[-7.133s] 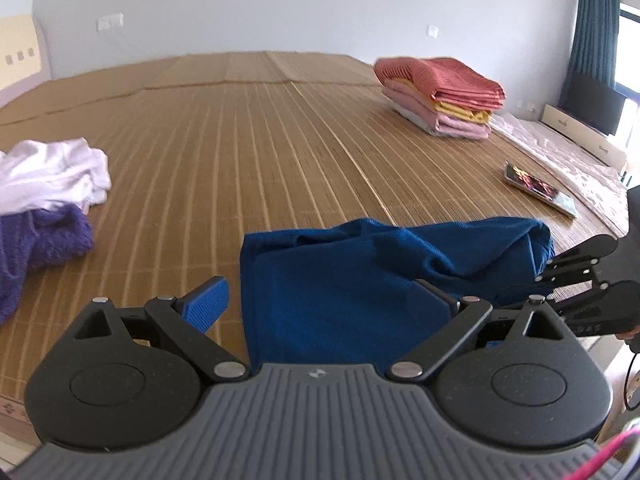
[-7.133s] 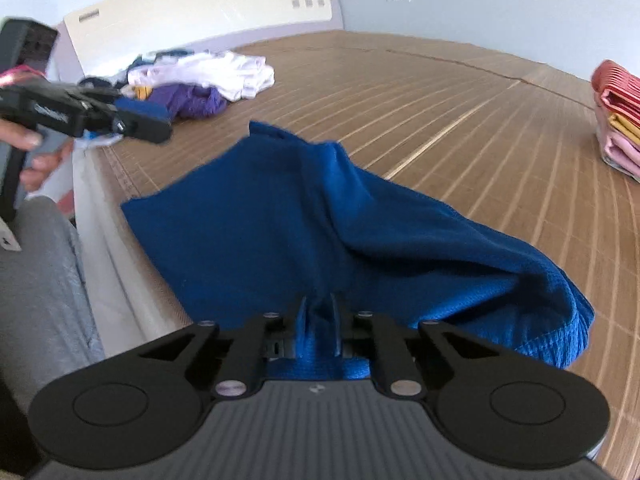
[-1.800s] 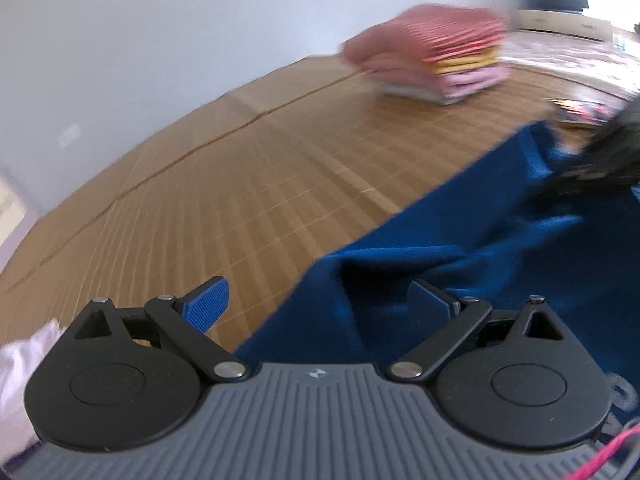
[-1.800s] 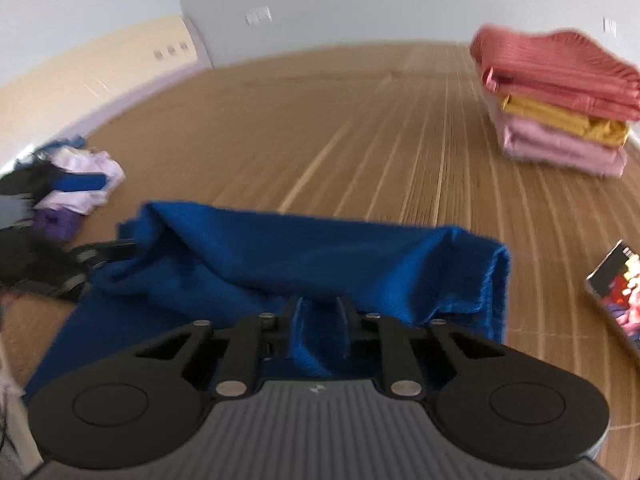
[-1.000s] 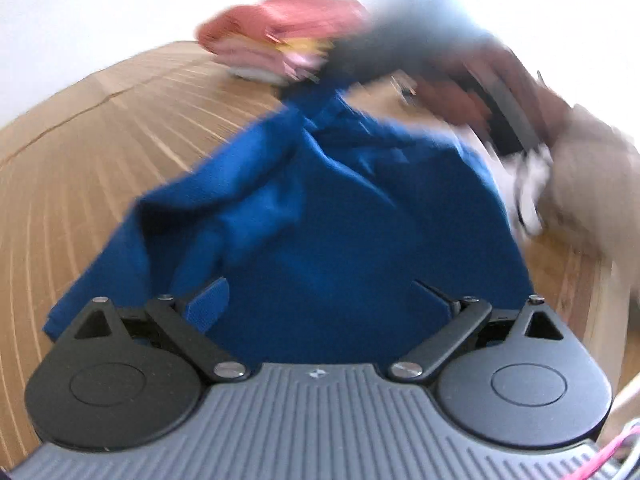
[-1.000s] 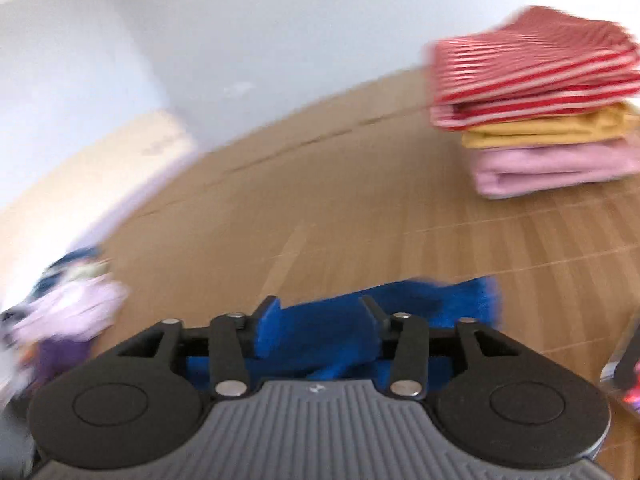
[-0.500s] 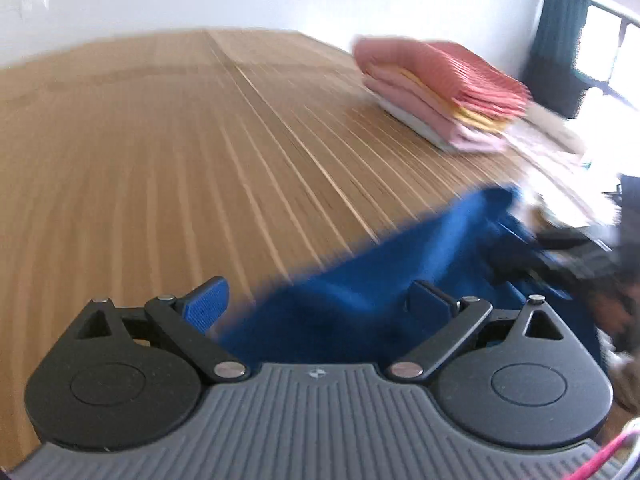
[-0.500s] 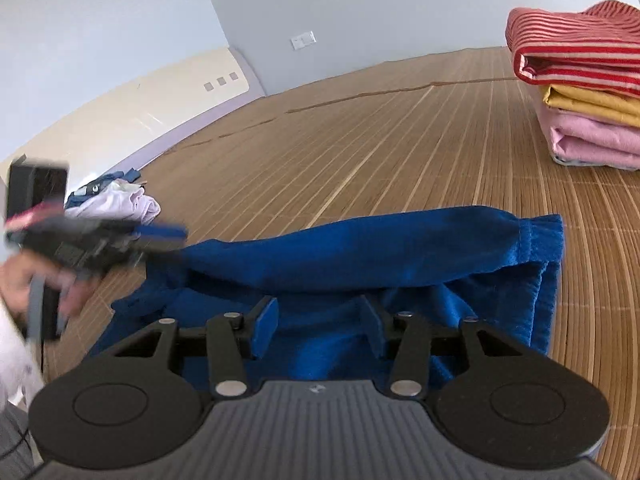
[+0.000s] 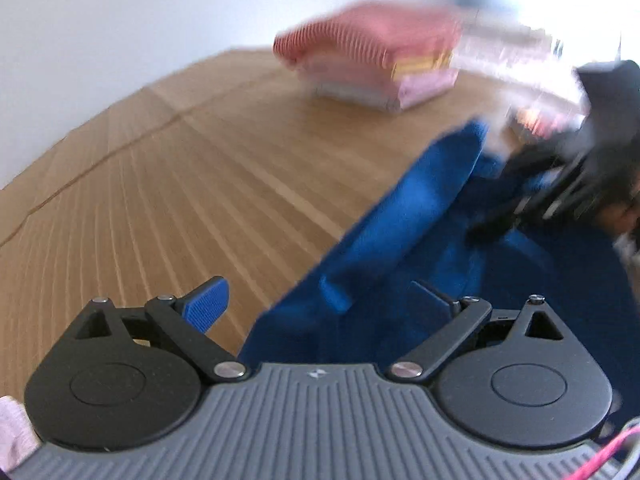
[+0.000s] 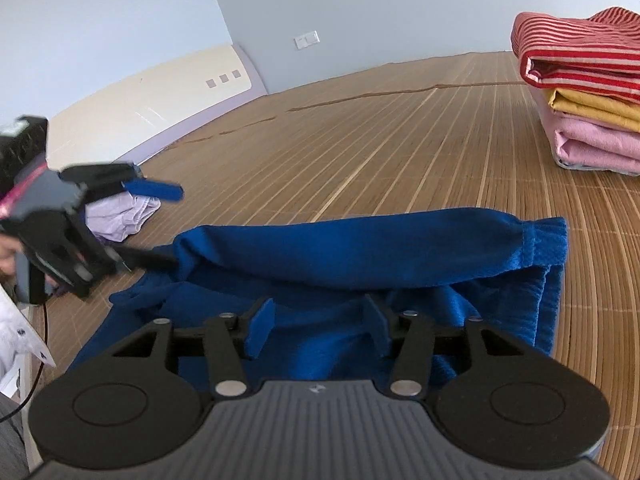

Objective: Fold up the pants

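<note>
Blue pants (image 10: pixel 360 256) — just ahead of right gripper (image 10: pixel 320 320).

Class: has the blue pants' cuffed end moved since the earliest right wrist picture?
Yes. The blue pants cuff now lies nearer the stack of folded clothes.

Deep blue pants (image 10: pixel 360 256) are seen on a tan bamboo mat (image 10: pixel 400 152) lined with fine pale slats. A stack of folded clothes (image 10: pixel 584 100) is topped in red-and-pink stripes, with mustard yellow and pale pink beneath. Black linkages and blue pads are shown on the right gripper (image 10: pixel 318 326). Lilac laundry (image 10: pixel 120 212) is glimpsed at left.
</note>
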Action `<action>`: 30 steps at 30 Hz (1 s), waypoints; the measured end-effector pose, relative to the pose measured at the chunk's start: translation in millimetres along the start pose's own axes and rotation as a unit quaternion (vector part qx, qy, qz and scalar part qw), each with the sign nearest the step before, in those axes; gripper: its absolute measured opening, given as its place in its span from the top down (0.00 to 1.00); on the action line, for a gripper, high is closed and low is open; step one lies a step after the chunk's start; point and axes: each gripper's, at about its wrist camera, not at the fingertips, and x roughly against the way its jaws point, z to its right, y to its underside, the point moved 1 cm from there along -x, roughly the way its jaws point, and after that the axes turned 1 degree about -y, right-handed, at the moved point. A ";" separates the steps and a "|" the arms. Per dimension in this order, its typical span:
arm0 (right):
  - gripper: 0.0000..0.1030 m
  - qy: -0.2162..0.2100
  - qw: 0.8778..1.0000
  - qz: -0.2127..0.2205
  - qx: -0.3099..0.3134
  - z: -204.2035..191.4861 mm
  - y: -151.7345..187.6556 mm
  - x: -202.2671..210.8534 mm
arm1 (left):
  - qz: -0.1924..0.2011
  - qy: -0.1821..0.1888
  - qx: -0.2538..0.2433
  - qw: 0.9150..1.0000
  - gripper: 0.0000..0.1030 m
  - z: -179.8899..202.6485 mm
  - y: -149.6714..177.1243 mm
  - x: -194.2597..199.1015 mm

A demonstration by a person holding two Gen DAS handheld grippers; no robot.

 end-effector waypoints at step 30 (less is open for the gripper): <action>0.44 0.056 0.966 0.178 -0.177 54.8 0.4 38.4 | 0.010 -0.114 0.103 0.988 0.05 -3.4 22.4 14.5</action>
